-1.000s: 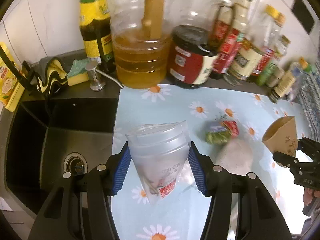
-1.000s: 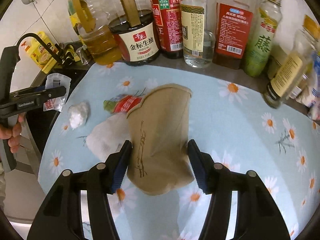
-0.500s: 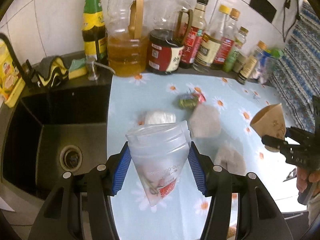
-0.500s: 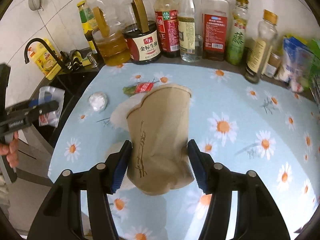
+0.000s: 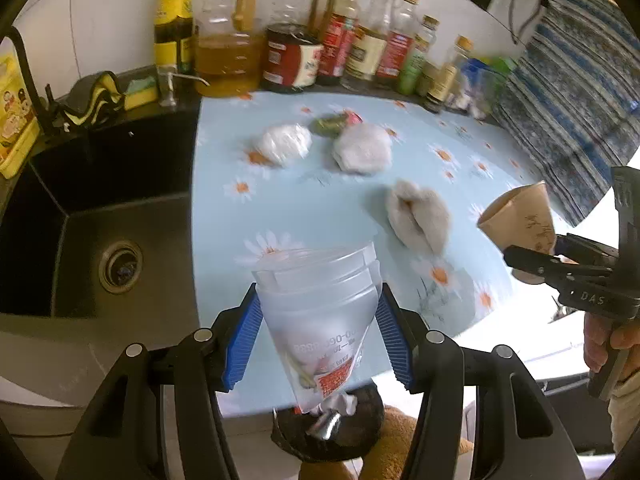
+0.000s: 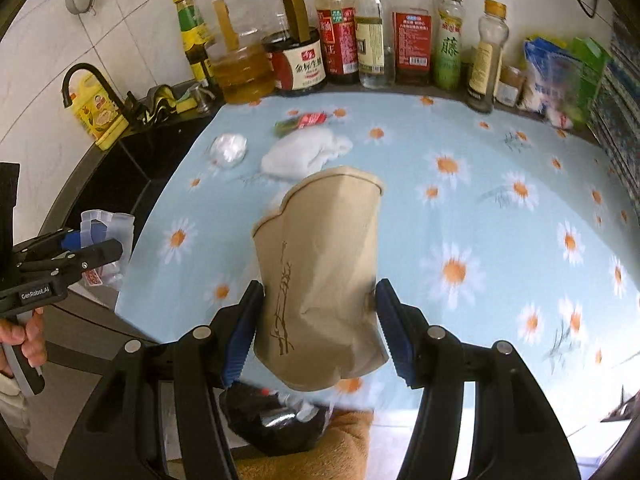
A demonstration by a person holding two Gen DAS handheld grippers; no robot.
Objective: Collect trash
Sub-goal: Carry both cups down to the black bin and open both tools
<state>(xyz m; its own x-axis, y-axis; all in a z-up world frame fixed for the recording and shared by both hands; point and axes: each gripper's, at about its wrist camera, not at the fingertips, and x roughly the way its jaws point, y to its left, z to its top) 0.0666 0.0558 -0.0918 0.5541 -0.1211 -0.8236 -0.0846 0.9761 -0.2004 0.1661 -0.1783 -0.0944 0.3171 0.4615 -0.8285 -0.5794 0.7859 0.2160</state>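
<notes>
My left gripper [image 5: 318, 338] is shut on a crushed clear plastic cup [image 5: 320, 308] above the counter's front edge. My right gripper [image 6: 318, 330] is shut on a crumpled brown paper cup [image 6: 320, 276], also seen in the left wrist view [image 5: 520, 220]. A black trash bag [image 5: 328, 428] with scraps in it sits below the counter edge, under both grippers [image 6: 272, 420]. On the daisy tablecloth [image 6: 480, 208] lie a crumpled white tissue [image 6: 304, 154], a clear plastic wad [image 6: 229, 148], a red-green wrapper [image 6: 302, 121] and another tissue [image 5: 418, 216].
A black sink [image 5: 92, 216] lies left of the cloth, with a faucet [image 6: 86, 80] and sponge [image 5: 140, 90]. Several oil and sauce bottles [image 6: 296, 60] line the back wall. Packets [image 6: 556, 76] stand at the back right. A striped curtain [image 5: 568, 92] hangs at right.
Both grippers have pulled back from the bottles toward the counter's front edge, each still holding its cup. The trash bag below has come into view.
</notes>
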